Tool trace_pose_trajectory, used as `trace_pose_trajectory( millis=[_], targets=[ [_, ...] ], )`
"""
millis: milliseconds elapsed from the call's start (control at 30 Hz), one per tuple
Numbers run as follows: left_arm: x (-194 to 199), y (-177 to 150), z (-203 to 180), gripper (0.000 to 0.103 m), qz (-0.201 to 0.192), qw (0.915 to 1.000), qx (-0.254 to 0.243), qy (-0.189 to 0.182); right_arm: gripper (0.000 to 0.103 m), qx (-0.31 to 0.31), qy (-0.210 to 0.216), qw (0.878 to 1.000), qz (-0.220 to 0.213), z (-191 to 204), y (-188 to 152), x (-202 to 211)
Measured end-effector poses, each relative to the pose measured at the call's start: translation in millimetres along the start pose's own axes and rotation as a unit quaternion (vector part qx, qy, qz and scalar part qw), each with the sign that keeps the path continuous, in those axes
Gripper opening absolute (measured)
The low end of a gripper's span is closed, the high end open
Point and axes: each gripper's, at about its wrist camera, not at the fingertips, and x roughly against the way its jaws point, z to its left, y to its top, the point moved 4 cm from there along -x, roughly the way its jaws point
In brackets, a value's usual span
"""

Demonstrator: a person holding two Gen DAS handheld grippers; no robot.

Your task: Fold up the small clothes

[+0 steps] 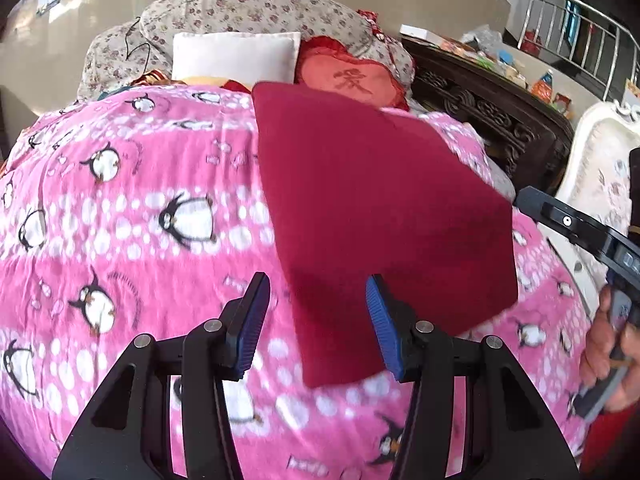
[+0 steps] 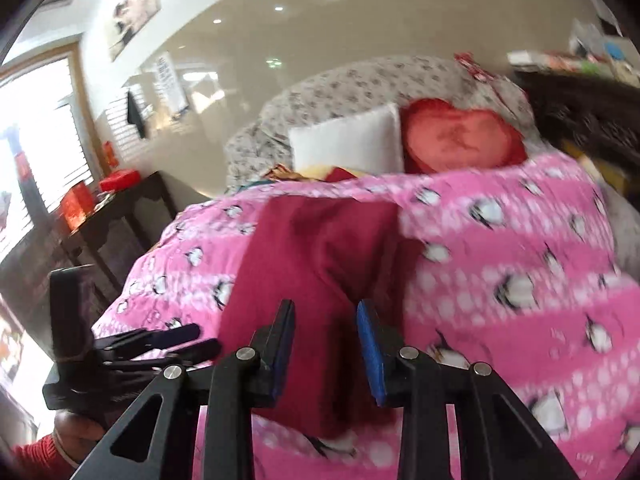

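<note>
**Pink penguin blanket, red cloth flat, fold between grips**

Pink penguin blanket [image 1: 120, 208] covers the bed and is our work surface; a dark red cloth [image 1: 372, 208] lies on it, mostly flat, looking like it is already folded into a rough rectangle, near corner pointing at us.

We read this as mid-fold, between grips. Left gripper [image 1: 316, 320] has its jaws spread, nothing pinched; the cloth's near corner sits between and under the blue pads but they do not press it. Right gripper [image 2: 326, 344] has its jaws parted with a gap; red cloth shows between them, bunched up a bit there, and we see no pad pressing it. Motion blur in the right view, so the contact is not fully certain.

Next move, as we judge it: re-grip an edge or corner with both grippers and bring it across for another fold, or smooth the raised bump at the right gripper. It needs a clean pinch of the cloth only, since the fleece blanket underneath could get caught in the jaws.

Around: white pillow [image 1: 236, 56] and red heart cushion [image 1: 352, 80] at the head of the bed, well apart from the cloth, with a floral bolster [image 1: 248, 8] behind them. Dark carved table [image 1: 488, 120] with clutter stands to the right of the bed. Each gripper shows at the edge of the other's view, near the cloth, so they could crowd each other.
</note>
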Motion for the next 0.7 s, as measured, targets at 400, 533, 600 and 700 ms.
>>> trace_pose_trajectory(
  millis=[400, 533, 600, 700],
  targets=[
    [-36.9, 30.3, 6.7, 0.068, -0.012, 0.9992, 0.019, 0.032, 0.028, 0.045, -0.063, 0.994, 0.076, -23.1, 29.2, -114.8],
    [-44.2, 29.7, 12.4, 0.07, -0.005, 0.9992, 0.032, 0.024, 0.028, 0.048, -0.065, 0.994, 0.079, -25.3, 36.7, -128.8],
    [-43.2, 29.2, 12.6, 0.07, -0.005, 0.9992, 0.032, 0.025, 0.028, 0.039, -0.06, 0.994, 0.083, -25.6, 39.3, -124.8],
    [-39.8, 28.4, 12.3, 0.07, -0.004, 0.9991, 0.031, 0.029, 0.028, 0.03, -0.045, 0.996, 0.069, -14.6, 38.5, -98.7]
  ],
)
